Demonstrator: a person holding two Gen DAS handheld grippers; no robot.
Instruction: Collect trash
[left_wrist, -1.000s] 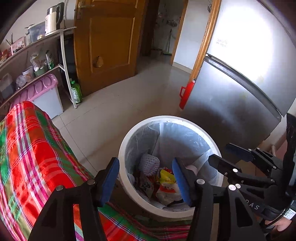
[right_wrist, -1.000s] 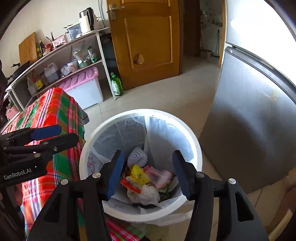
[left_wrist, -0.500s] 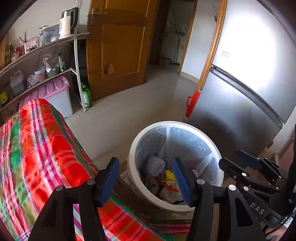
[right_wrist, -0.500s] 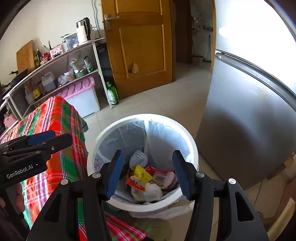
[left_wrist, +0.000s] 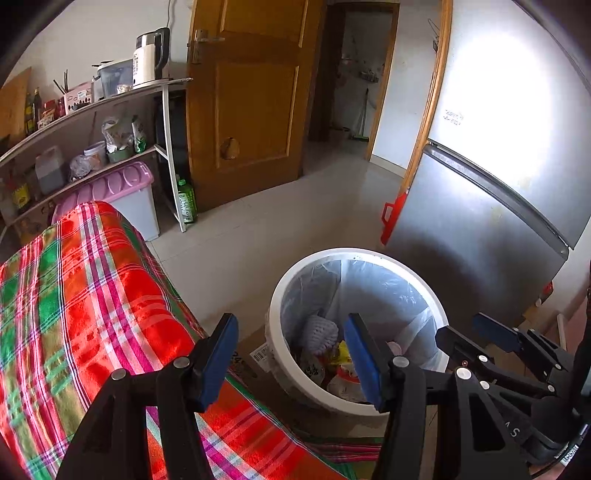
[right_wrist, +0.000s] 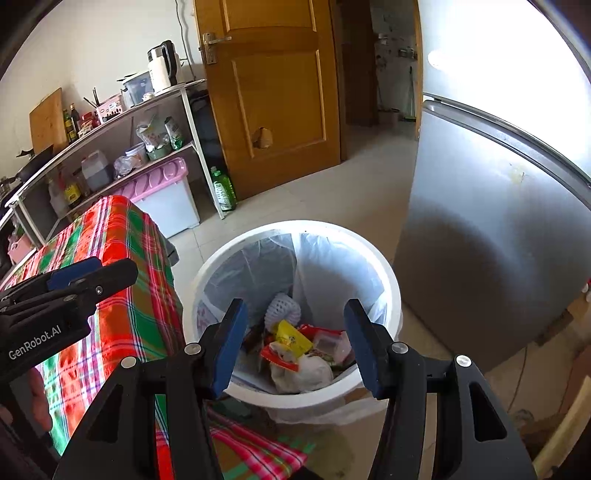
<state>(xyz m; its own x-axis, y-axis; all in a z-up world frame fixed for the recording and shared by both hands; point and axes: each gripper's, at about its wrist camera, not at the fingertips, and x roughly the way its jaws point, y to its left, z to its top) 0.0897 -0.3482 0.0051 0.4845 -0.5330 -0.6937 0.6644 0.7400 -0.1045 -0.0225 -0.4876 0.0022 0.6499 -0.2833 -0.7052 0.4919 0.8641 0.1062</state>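
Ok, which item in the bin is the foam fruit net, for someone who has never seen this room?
Start at the silver fridge; the white trash bin stands on the floor in front of it. Inside, against the clear liner at the back of the heap, sits the foam fruit net: the only white, mesh-textured piece; its neighbours are red and yellow printed wrappers.

On my right wrist view, the body of the left gripper (right_wrist: 92, 275) carries the white lettering "GenRobot.AI". On my left wrist view, the body of the right gripper (left_wrist: 476, 332) shows only the letters "A S"; the rest is cut off. I see a small printed notice on the refrigerator (left_wrist: 517, 129), a barcode label on the cardboard (left_wrist: 258, 363) beside the bin and print on the green bottle (left_wrist: 186, 201), all too small to read.
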